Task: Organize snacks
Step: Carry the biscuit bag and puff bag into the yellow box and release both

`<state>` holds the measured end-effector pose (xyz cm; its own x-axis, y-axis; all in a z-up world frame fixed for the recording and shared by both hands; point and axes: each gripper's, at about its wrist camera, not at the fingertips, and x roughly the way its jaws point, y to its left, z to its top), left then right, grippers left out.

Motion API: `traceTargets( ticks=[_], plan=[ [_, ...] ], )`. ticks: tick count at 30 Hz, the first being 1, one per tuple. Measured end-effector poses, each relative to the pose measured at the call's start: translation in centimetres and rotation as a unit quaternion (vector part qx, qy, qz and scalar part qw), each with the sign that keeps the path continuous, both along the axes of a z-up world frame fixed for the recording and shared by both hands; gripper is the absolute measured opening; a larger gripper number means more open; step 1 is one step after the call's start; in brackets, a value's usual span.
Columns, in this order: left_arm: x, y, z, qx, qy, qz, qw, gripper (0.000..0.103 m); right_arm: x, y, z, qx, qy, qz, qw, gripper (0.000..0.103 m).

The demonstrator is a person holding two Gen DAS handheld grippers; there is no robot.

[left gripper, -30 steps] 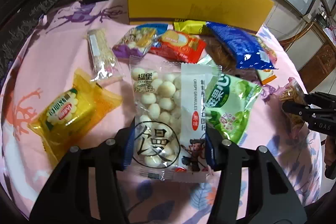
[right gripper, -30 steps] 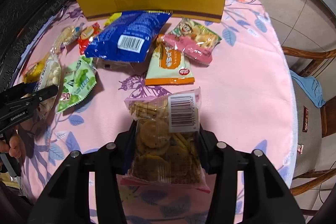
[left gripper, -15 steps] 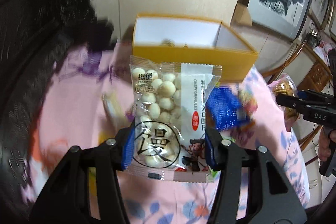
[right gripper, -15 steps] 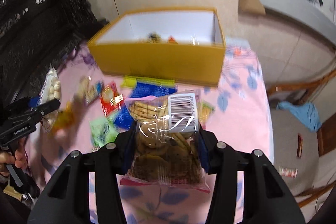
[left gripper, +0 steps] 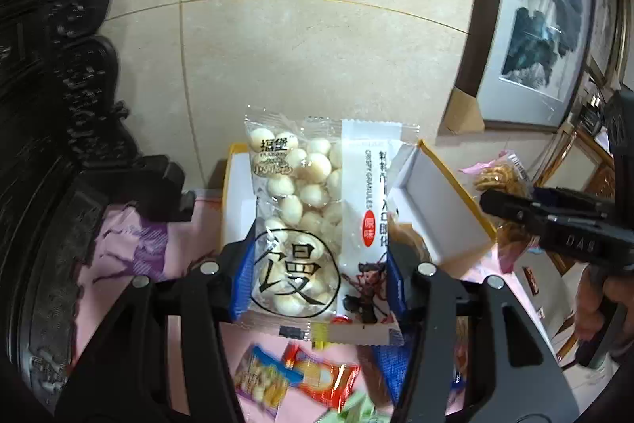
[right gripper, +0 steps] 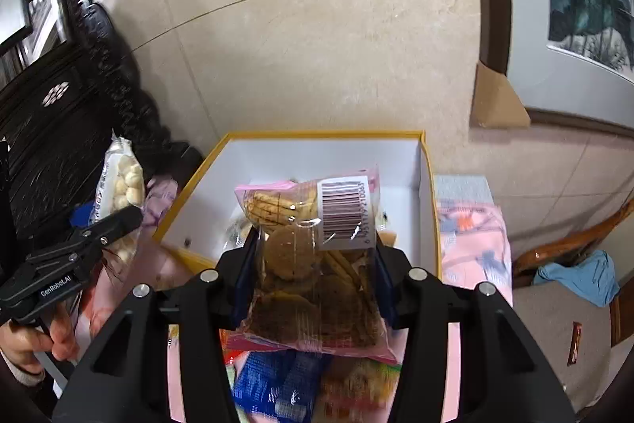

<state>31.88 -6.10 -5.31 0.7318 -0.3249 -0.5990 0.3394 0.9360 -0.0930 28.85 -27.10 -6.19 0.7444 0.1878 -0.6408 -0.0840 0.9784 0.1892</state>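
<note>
Now the left tongs (left gripper: pixel 317 276) clamp a clear bag of white puffed balls (left gripper: pixel 313 221), the right tongs (right gripper: pixel 313 284) pinch a cookie packet (right gripper: pixel 313 264); both packs hang over the open yellow box (right gripper: pixel 430 209), loose snacks (right gripper: pixel 277 383) on the pink desk (right gripper: pixel 475 248) below.

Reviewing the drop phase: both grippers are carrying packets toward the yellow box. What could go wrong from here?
1. The left gripper pinches only the lower part of the puff ball packet; the tall free top could swing or slip.
2. The right gripper and its cookie packet approach the same yellow box; the two tools may bump.
3. The box already holds snacks, so packets could land on the rim.
</note>
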Motion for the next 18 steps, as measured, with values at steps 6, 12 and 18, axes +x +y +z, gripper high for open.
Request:
traceTargets(
  ticks=[6,12,18],
  plan=[
    [6.1,-2.8,-0.9,0.015,0.022,-0.005,0.9996,0.054,5.1,-0.2,-0.9,0.0,0.007,-0.011,1.0,0.051],
    [7.8,-3.6,-1.9,0.026,0.038,0.017,0.9988,0.089,8.9,-0.7,-3.3,0.001,0.073,-0.023,0.997,0.054],
    [2.7,-0.4,-2.2,-0.012,0.032,0.032,0.9989,0.094,3.7,-1.4,-4.1,0.045,0.077,-0.007,0.996,0.063]
  ],
)
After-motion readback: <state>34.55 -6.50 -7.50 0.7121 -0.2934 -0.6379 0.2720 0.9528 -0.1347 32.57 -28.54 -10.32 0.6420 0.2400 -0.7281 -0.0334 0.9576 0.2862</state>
